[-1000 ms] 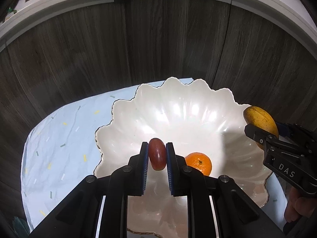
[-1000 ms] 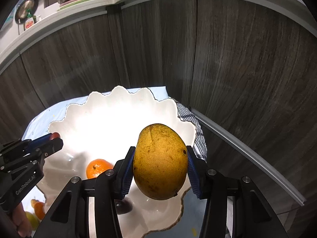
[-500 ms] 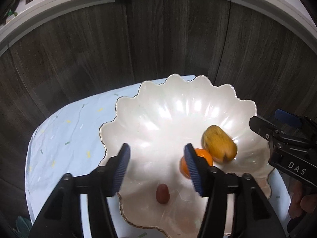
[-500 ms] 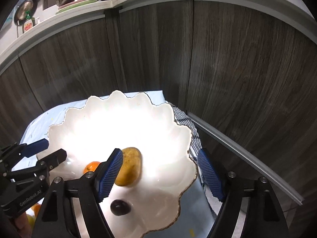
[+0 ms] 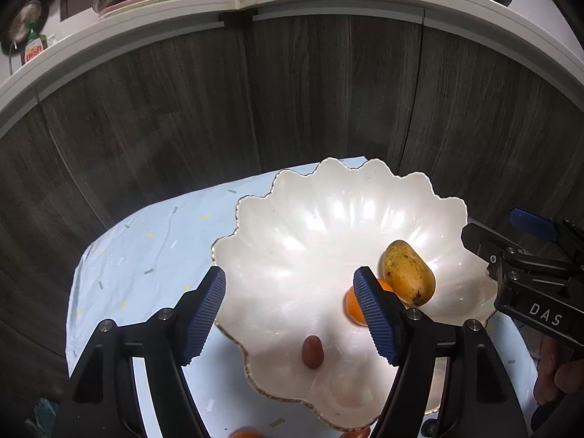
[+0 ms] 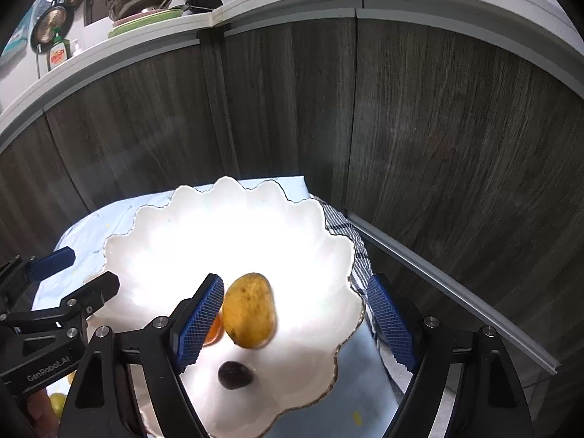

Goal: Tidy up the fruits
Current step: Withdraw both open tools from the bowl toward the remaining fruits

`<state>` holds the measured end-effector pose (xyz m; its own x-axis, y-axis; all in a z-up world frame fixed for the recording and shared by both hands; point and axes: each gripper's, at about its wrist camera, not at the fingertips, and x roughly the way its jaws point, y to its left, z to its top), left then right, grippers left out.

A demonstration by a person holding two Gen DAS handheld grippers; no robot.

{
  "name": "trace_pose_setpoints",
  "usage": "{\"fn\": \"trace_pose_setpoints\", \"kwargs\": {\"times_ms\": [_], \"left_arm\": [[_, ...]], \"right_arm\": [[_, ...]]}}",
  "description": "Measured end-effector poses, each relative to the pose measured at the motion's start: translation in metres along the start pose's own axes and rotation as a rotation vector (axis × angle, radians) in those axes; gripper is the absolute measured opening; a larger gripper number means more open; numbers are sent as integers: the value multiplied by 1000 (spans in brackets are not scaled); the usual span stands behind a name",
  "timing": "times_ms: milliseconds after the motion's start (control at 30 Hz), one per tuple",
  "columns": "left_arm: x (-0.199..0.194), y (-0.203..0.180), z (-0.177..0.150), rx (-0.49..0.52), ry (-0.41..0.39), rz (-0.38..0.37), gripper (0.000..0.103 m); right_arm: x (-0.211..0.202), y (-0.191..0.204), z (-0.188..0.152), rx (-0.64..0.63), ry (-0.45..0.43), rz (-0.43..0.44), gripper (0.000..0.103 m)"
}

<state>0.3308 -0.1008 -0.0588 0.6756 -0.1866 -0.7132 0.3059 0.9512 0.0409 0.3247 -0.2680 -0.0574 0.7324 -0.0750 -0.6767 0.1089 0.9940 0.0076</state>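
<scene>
Hovering empty above the bowl (image 5: 430,186), both grippers (image 5: 288,314) (image 6: 295,321) gape, released so mango (image 5: 408,272), orange (image 5: 352,304) and plum (image 5: 312,351) rest inside it.

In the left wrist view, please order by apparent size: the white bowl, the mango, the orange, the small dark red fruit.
1. white bowl
2. mango
3. orange, though the gripper finger partly hides it, so this is unsure
4. small dark red fruit

bowl (image 5: 328,197) far half free, mango (image 5: 408,273) right
</scene>
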Motion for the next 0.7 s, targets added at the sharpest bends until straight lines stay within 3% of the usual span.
{"fn": "trace_pose_setpoints", "kwargs": {"times_ms": [700], "left_arm": [[-51,21,-10,-37,-50,47,72]], "right_arm": [[-45,27,2,-20,-59,35,82]]}}
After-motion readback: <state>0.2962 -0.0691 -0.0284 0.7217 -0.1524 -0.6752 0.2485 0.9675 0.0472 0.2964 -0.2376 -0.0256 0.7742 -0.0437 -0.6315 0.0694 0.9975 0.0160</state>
